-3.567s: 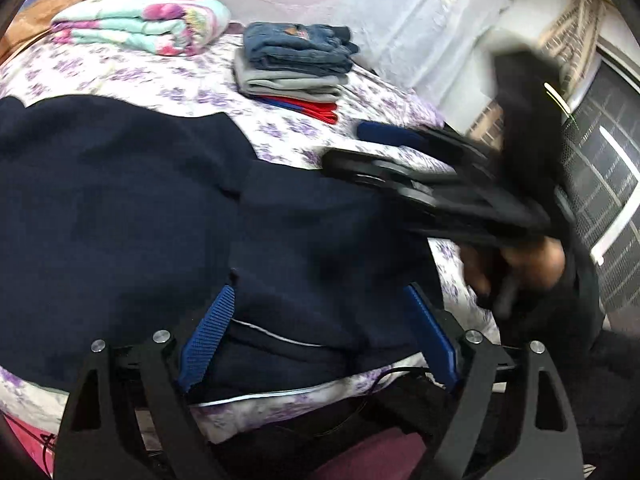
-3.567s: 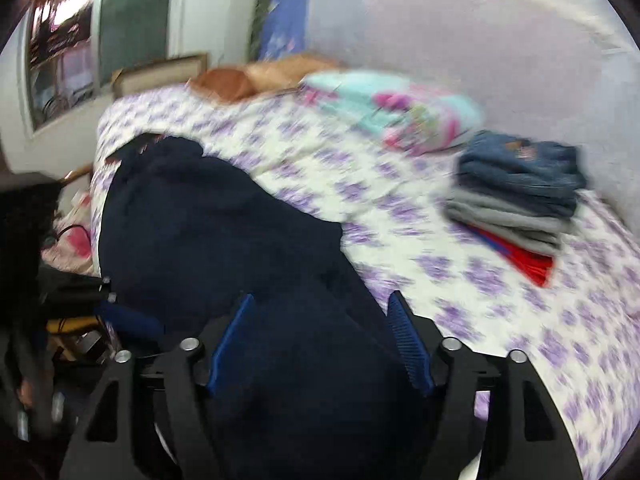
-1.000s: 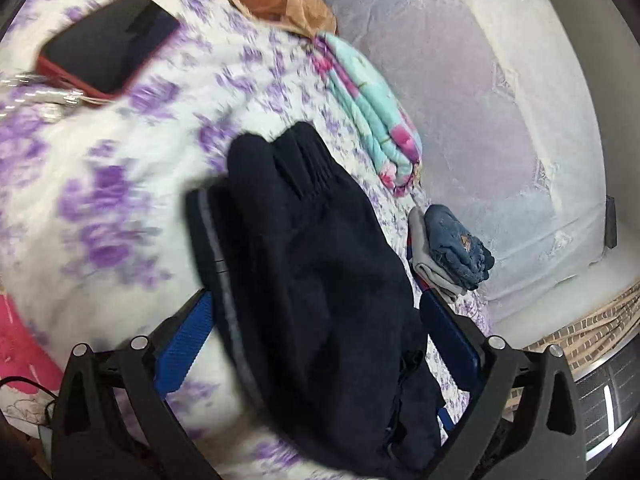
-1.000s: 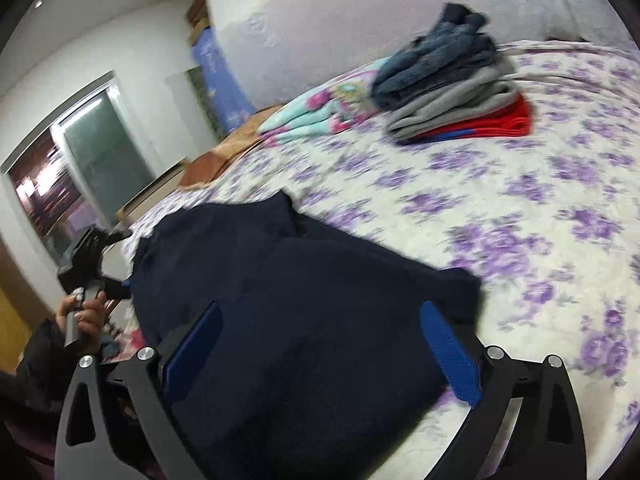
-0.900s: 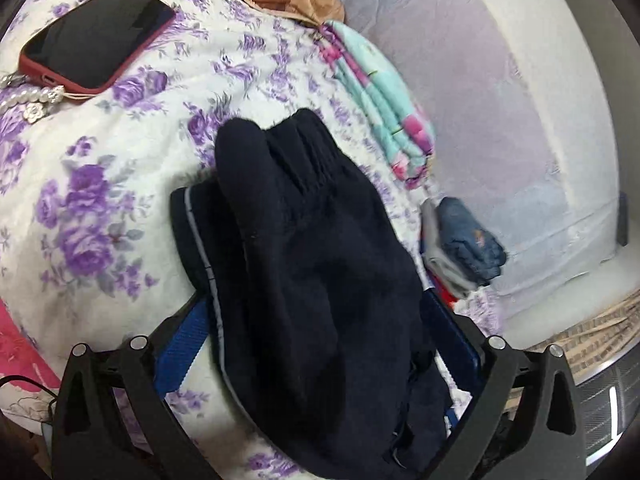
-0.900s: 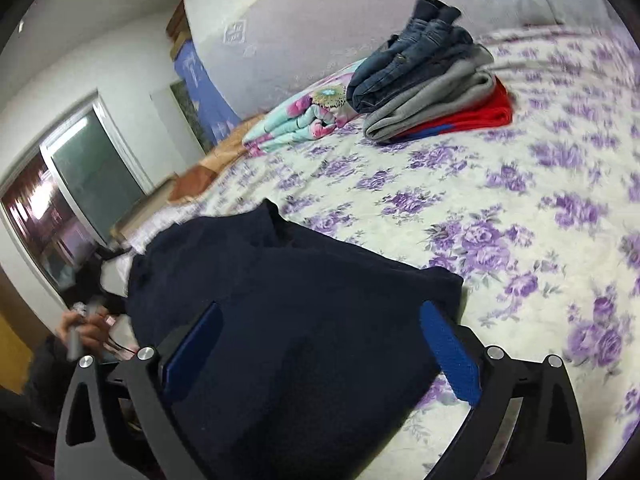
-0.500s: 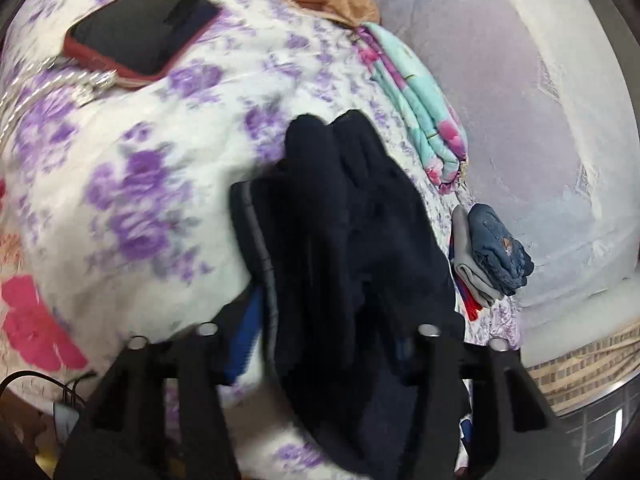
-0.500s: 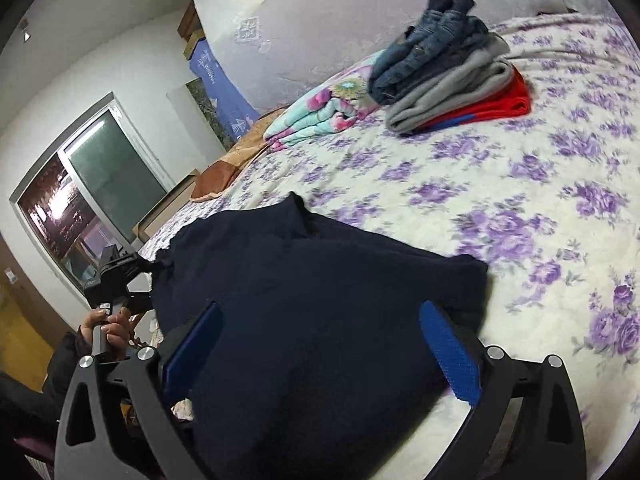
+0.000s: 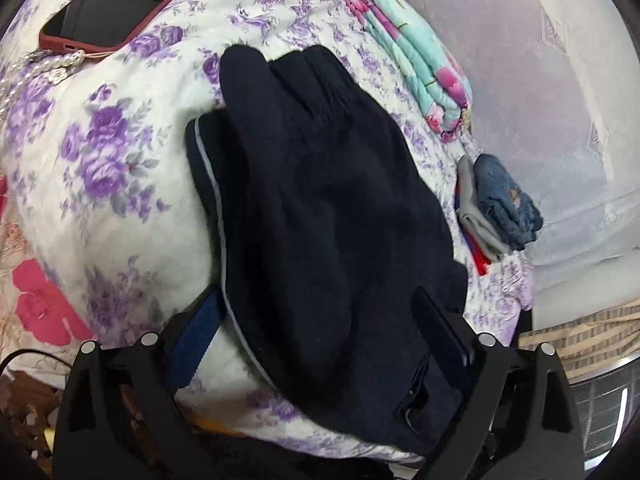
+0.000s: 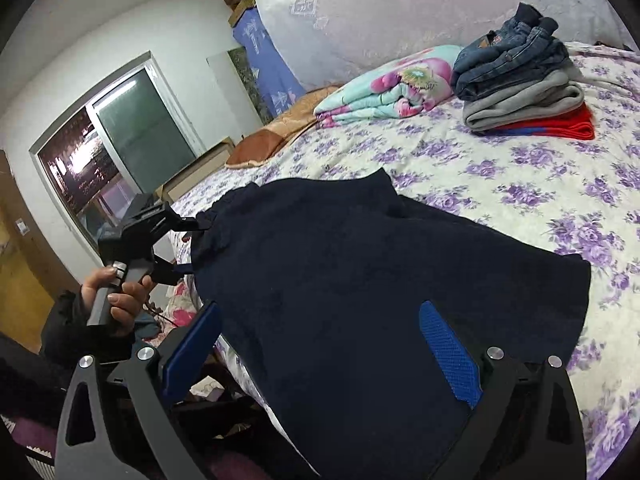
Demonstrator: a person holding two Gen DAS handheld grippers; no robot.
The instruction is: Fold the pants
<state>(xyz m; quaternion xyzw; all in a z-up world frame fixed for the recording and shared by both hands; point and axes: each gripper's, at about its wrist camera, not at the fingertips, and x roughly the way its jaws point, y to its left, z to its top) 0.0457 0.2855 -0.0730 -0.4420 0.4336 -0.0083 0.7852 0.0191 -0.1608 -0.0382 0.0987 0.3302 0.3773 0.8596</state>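
Note:
Dark navy pants lie folded on the floral bedsheet, with a thin grey piping line along their left edge. My left gripper is open, its fingers either side of the pants' near end. In the right wrist view the pants spread across the bed's near edge. My right gripper is open over the near part of the pants. The left gripper shows there too, held in a hand at the pants' far left end.
A phone in a red case and a bead string lie at the far left. A folded floral blanket and a stack of folded clothes sit further back. A window is on the left wall.
My left gripper was closed on the pants' end half a second ago and has opened. My right gripper stayed open and barely moved.

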